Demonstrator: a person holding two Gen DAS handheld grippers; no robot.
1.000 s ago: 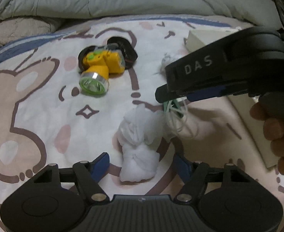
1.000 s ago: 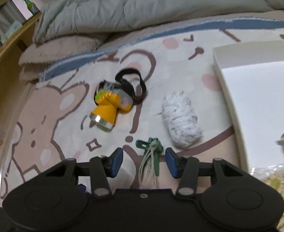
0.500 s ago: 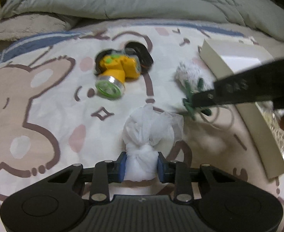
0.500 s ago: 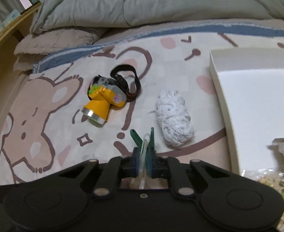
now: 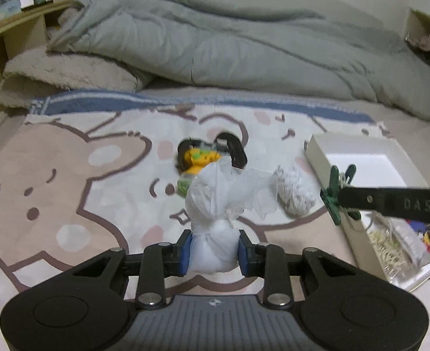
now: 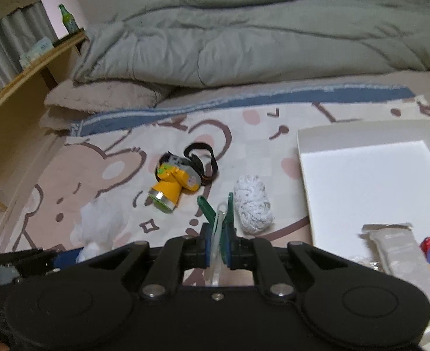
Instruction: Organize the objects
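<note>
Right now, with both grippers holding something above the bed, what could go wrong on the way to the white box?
1. The left gripper pinches only the knotted base of the white bundle; its loose top could snag or slip.
2. The right gripper holds the green clip by a narrow part, with pale cord trailing, which might catch on the box wall.
3. The two grippers are close together and could collide.

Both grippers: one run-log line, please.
left gripper: shut on white tied plastic bundle | right gripper: shut on green plastic clip | white open box: unfilled area free
</note>
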